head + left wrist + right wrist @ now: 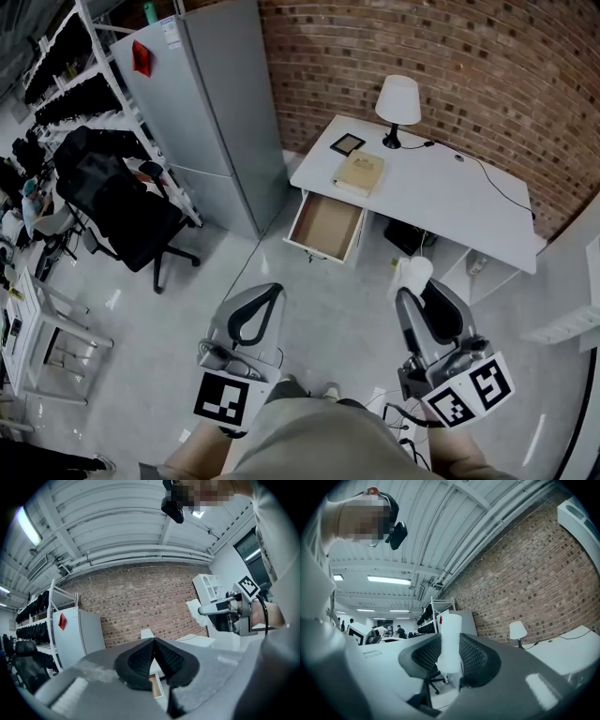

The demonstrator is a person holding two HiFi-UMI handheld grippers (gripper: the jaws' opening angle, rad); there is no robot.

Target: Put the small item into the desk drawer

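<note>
A small white cylindrical item (450,641) stands pinched between the black pads of my right gripper (450,660); in the head view the same white item (413,275) sticks out of the right gripper (415,289) above the floor, short of the desk. The white desk (441,192) stands ahead against the brick wall, its drawer (325,226) pulled open with a bare brown bottom. My left gripper (265,292) hangs at lower left, and its pads (140,657) meet with nothing between them in the left gripper view.
On the desk sit a white lamp (397,100), a tan book (360,172) and a dark tablet (348,143). A grey fridge (211,103) stands left of the desk, with a black office chair (122,202) and shelving further left. People stand far off in the right gripper view.
</note>
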